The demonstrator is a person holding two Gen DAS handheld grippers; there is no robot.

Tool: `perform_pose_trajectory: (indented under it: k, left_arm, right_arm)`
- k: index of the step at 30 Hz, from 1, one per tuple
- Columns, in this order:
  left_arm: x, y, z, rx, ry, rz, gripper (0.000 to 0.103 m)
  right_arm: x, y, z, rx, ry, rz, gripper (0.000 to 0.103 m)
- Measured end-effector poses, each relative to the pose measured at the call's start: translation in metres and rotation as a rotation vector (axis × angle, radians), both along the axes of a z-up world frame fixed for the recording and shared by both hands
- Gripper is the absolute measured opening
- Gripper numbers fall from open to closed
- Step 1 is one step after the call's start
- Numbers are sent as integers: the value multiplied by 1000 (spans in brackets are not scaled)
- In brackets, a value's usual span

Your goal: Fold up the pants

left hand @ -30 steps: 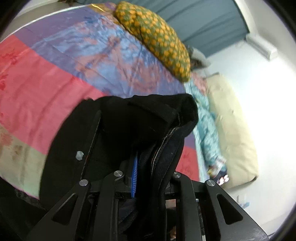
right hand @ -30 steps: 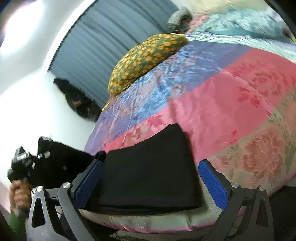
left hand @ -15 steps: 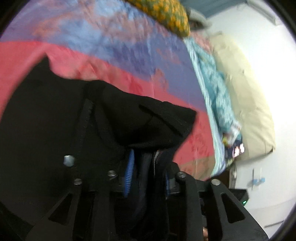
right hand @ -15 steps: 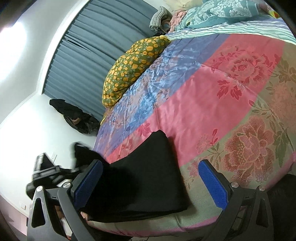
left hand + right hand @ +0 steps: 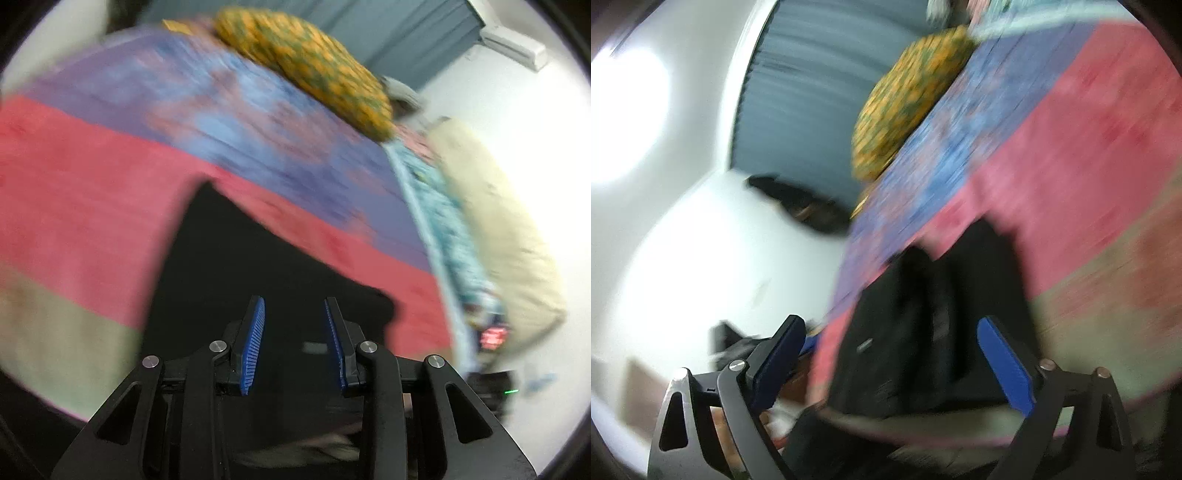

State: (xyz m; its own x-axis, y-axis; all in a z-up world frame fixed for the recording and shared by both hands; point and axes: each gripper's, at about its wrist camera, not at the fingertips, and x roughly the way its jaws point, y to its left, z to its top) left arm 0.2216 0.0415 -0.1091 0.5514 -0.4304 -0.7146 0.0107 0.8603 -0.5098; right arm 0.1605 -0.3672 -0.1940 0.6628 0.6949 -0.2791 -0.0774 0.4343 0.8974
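The black pants (image 5: pixel 258 266) lie folded flat on the quilt (image 5: pixel 92 206) near the bed's front edge. My left gripper (image 5: pixel 295 317) is open and empty just above them, its blue pads (image 5: pixel 255 343) apart. In the right wrist view the pants (image 5: pixel 934 314) show as a dark folded stack with a raised ridge. My right gripper (image 5: pixel 890 339) is wide open and empty in front of them. Both views are blurred by motion.
The quilt (image 5: pixel 1089 155) has pink, blue-purple and pale green bands. A yellow-orange patterned pillow (image 5: pixel 306 62) lies at the far end, with a beige pillow (image 5: pixel 506 229) and teal bedding (image 5: pixel 447 221) to the right. Grey curtains (image 5: pixel 798 88) and dark clothes (image 5: pixel 801 206) stand by the wall.
My left gripper has let go of the pants' waistband and opened; that part now lies on the folded stack. My right gripper has stayed open and swung left.
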Motion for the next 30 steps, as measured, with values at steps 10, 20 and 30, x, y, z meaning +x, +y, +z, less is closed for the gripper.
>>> perform_pose_trajectory:
  k: [10,20,30]
  left_arm:
    - [-28,19,-37,40,18,27,28]
    - [-23,24,-45,14,13,37,28]
    - [-30,44,-43,39,-4,95,29]
  right_arm:
    - [13,95,3,-540,21,283,77]
    - [43,78,-20,-388,121,398,47]
    - [64,83,10,-411,104,443,17]
